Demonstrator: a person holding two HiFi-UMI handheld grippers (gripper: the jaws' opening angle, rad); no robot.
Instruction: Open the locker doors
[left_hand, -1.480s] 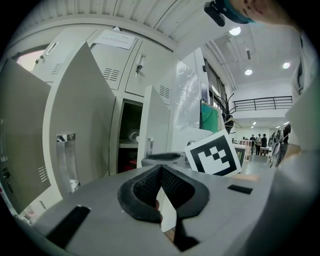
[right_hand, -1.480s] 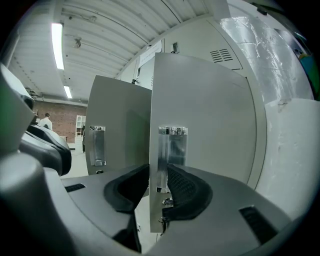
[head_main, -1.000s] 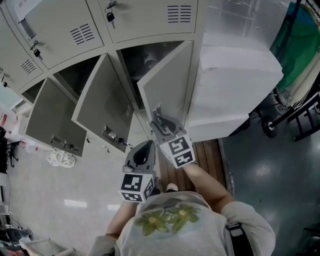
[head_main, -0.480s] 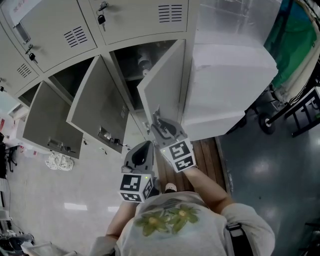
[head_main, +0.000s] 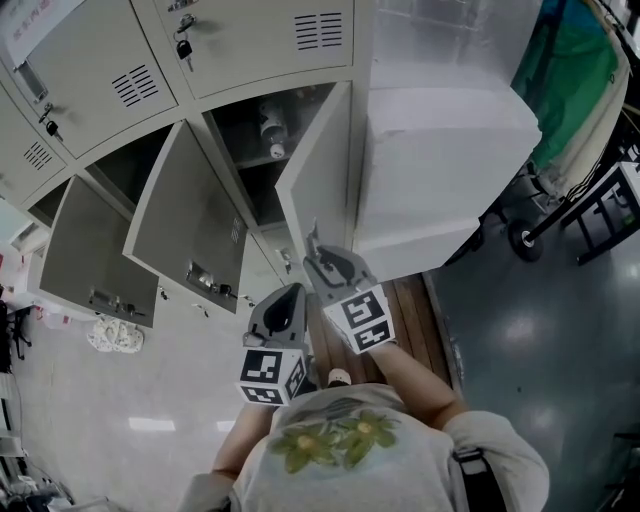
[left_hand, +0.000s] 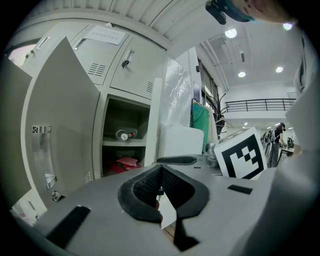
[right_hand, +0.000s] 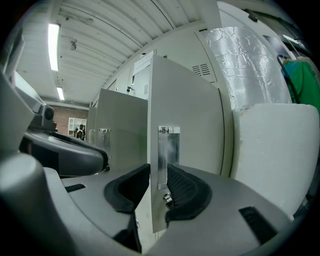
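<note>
three open locker doors (head_main: 95, 262) (head_main: 187, 225) (head_main: 318, 190), two grippers (head_main: 296, 290) (head_main: 313, 243), one big white block (head_main: 450, 170), one crumpled cloth (head_main: 115, 335)

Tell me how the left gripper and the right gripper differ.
The right gripper has its jaws clamped on the edge of a locker door; the left gripper has its jaws together, empty. The right gripper is at the door; the left gripper sits back, nearer the person. Both carry marker cubes.

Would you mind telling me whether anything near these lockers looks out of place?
A crumpled cloth lies on the floor below the leftmost open door, and a bottle lies on its side on a locker shelf.
</note>
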